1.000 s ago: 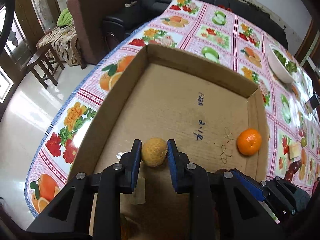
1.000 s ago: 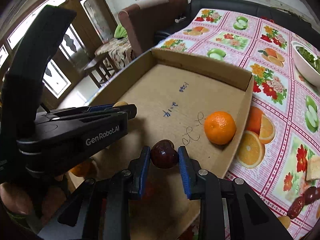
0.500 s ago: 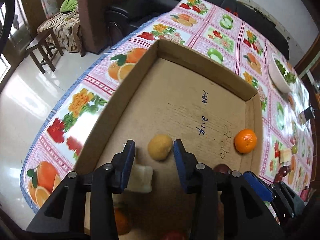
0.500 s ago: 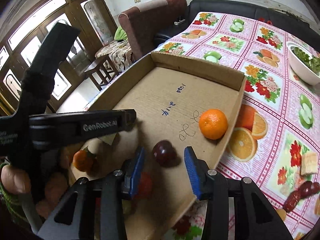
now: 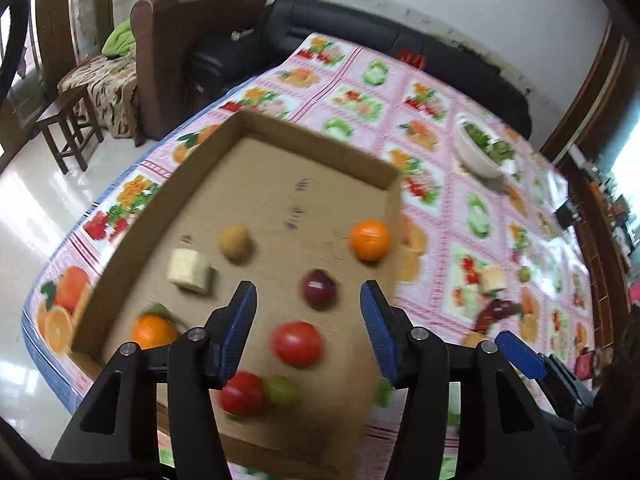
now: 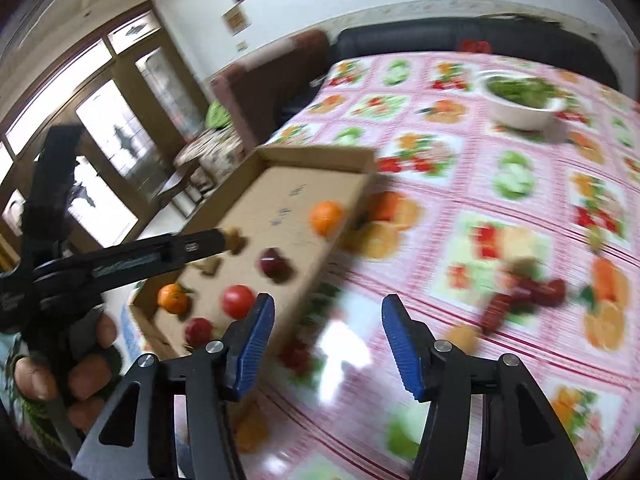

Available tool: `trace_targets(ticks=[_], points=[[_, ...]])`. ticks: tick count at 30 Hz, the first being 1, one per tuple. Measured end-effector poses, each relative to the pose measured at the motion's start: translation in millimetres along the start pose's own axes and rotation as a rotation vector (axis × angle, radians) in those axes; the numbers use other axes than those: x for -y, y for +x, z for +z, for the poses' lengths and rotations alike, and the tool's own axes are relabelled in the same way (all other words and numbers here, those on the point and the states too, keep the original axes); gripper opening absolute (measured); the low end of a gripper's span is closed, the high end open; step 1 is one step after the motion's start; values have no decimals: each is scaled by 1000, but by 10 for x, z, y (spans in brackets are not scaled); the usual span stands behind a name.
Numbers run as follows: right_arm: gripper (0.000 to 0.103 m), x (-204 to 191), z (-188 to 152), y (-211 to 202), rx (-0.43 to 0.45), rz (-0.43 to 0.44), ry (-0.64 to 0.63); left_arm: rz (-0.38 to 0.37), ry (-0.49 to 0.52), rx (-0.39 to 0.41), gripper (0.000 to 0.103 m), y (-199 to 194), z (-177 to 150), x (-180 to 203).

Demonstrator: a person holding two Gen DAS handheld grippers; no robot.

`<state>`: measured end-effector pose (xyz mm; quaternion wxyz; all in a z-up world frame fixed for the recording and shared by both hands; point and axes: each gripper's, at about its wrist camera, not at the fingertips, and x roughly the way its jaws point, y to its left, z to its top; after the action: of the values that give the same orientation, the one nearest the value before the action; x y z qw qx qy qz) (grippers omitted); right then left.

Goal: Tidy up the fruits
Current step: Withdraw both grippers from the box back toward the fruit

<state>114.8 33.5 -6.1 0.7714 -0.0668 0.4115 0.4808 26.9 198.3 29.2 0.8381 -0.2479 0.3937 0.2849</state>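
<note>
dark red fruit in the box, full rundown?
The dark red fruit is small, round and glossy, maroon with a pale highlight, blurred by motion. It sits free on the cardboard box floor, toward the right wall, nearer than the orange and beyond the red tomato. Nothing grips or touches it. What kind of fruit it is cannot be told.

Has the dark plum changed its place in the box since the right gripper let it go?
No. The dark plum lies near the box wall, below the orange, as before; the right gripper drew back, jaws opening.
</note>
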Motion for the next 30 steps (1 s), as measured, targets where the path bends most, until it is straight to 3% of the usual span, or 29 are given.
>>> trace_targets(ticks=[3,7,12,15,19,30], points=[[68,294,-85,-246,47,-69,61,-34,-28,61,53,-105,-133,154],[71,665,-232,-566,105,-154,129,-64,-8,48,53,-88,-295,400],[77,1071,-394,-886,173,-249,192,-48,97,23,53,18,-500,713],[77,1271,-487,-1014,183,-250,232,-48,180,-42,53,117,-634,875],[77,1373,-567,-1062,182,-276,232,-45,237,-64,53,168,-790,1020],[76,1516,-645,-909,145,-264,260,-80,295,-120,53,254,-860,1185]])
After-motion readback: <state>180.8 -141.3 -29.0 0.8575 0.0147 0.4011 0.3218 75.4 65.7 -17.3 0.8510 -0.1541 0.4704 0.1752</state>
